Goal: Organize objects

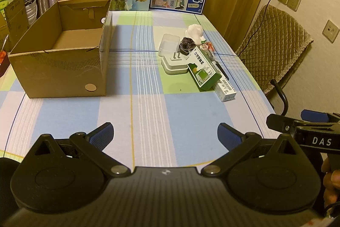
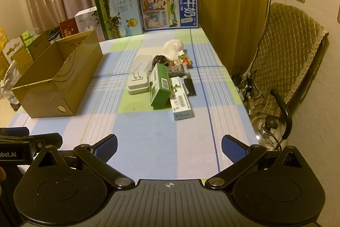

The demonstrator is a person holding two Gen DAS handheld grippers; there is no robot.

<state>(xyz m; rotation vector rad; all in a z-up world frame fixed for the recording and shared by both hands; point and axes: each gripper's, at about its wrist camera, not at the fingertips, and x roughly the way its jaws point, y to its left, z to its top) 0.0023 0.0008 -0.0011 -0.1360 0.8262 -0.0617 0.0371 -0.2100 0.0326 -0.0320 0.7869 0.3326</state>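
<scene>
Both claws are held low over the near edge of the desk, fingers spread apart and empty: the left claw and the right claw. The cluttered items, among them a green box, are seen well ahead, right of the open cardboard box.

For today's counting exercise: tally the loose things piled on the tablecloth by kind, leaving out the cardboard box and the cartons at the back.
Printed boxes: 2, green box, white box
Plug adapter: 1
Clear case: 1
Dark scrunchie: 1
White lump: 1
Snack packets: 2
Black bar: 1
Total: 9
</scene>
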